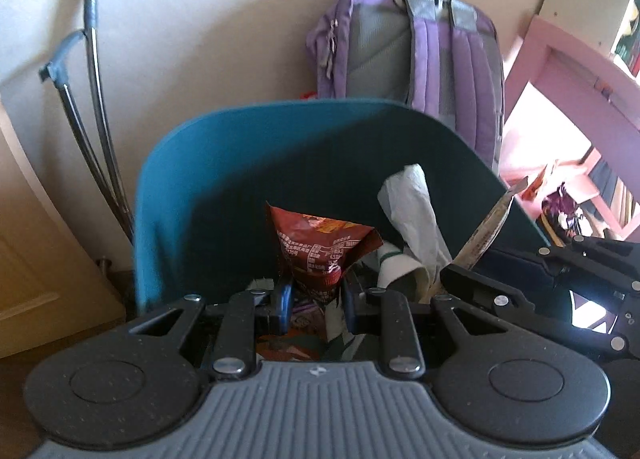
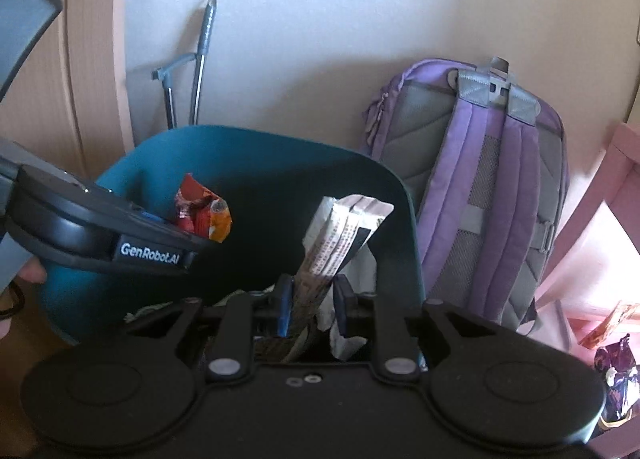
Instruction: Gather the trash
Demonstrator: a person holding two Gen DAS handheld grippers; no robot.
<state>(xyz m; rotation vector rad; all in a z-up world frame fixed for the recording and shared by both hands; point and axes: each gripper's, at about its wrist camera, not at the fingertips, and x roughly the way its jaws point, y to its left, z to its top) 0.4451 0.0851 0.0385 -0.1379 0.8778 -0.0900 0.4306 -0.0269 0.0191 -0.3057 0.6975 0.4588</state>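
Left fingers [image 1: 282,295]: blue pads pinching the red snack wrapper [image 1: 320,249], which stands up over the bin's mouth.
Left gripper [image 1: 314,299]: poised right above the teal trash bin [image 1: 240,147]; from the right wrist camera its black body reaches in from the left, the wrapper's crumpled red and orange end poking past it.
Right fingers [image 2: 285,305]: closed on the folded printed packet [image 2: 340,235], gripping its lower end; the top leans up and to the right.
Right gripper [image 2: 314,303]: over the same bin, just beside the left one.
Inside the bin: crumpled pale paper [image 1: 412,211] and other scraps, hard to tell apart in the shade.
Behind the bin: a purple backpack [image 2: 488,179] leaning on the wall, near the rim.
Left of the bin: a metal-framed stand [image 1: 94,107] against the wall.
Far right: pink furniture [image 1: 560,99] with more wrappers [image 2: 618,375] lying low beside it.
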